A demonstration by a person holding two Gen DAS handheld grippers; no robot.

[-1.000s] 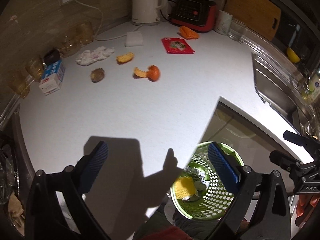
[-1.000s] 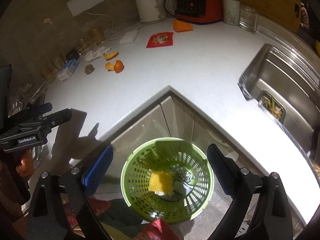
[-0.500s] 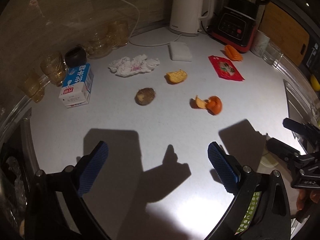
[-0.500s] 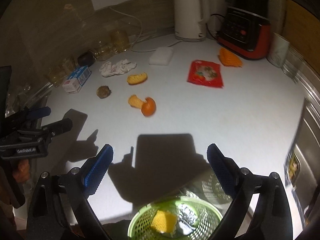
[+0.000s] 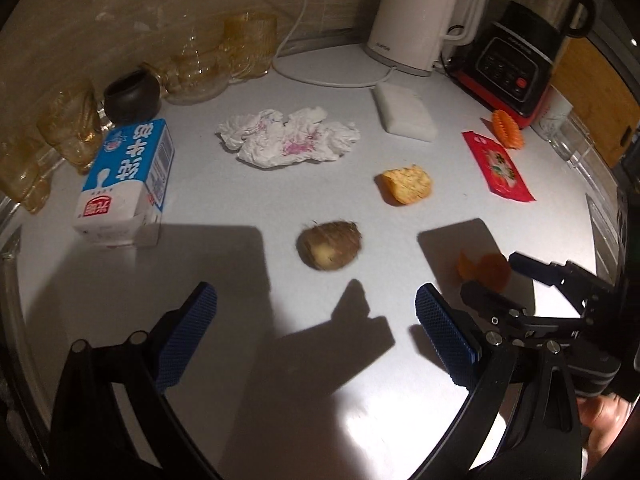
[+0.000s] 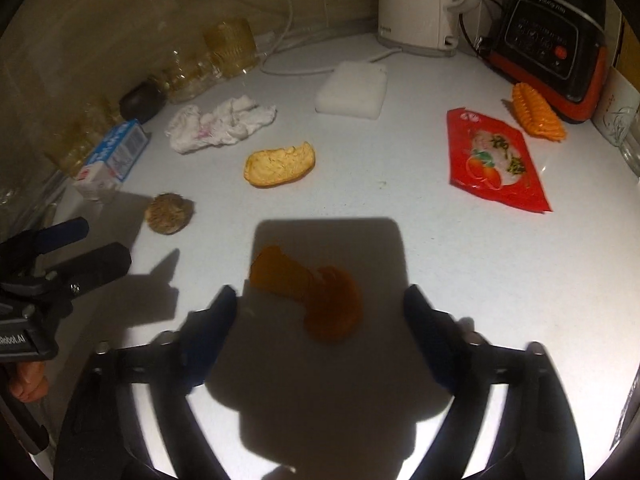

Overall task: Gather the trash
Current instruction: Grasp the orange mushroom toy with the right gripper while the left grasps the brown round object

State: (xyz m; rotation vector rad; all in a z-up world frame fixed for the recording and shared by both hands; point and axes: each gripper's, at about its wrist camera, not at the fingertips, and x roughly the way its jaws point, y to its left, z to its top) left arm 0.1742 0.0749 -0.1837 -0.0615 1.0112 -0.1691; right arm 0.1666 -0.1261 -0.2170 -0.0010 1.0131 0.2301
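Trash lies on the white counter. My right gripper is open, its jaws on either side of an orange peel in shadow. My left gripper is open and empty, just short of a brown hairy root piece, also in the right wrist view. Farther back lie a yellow peel, a crumpled tissue, a red wrapper, a milk carton and an orange ridged piece.
A white kettle, a black-and-red appliance, a white sponge block and a cable stand at the back. Amber glasses and a dark pot line the left wall. A sink edge shows at the right.
Both grippers have moved forward over the counter, away from the green basket, which has left view. The right gripper now straddles the orange peel; the left has neared the brown root piece.
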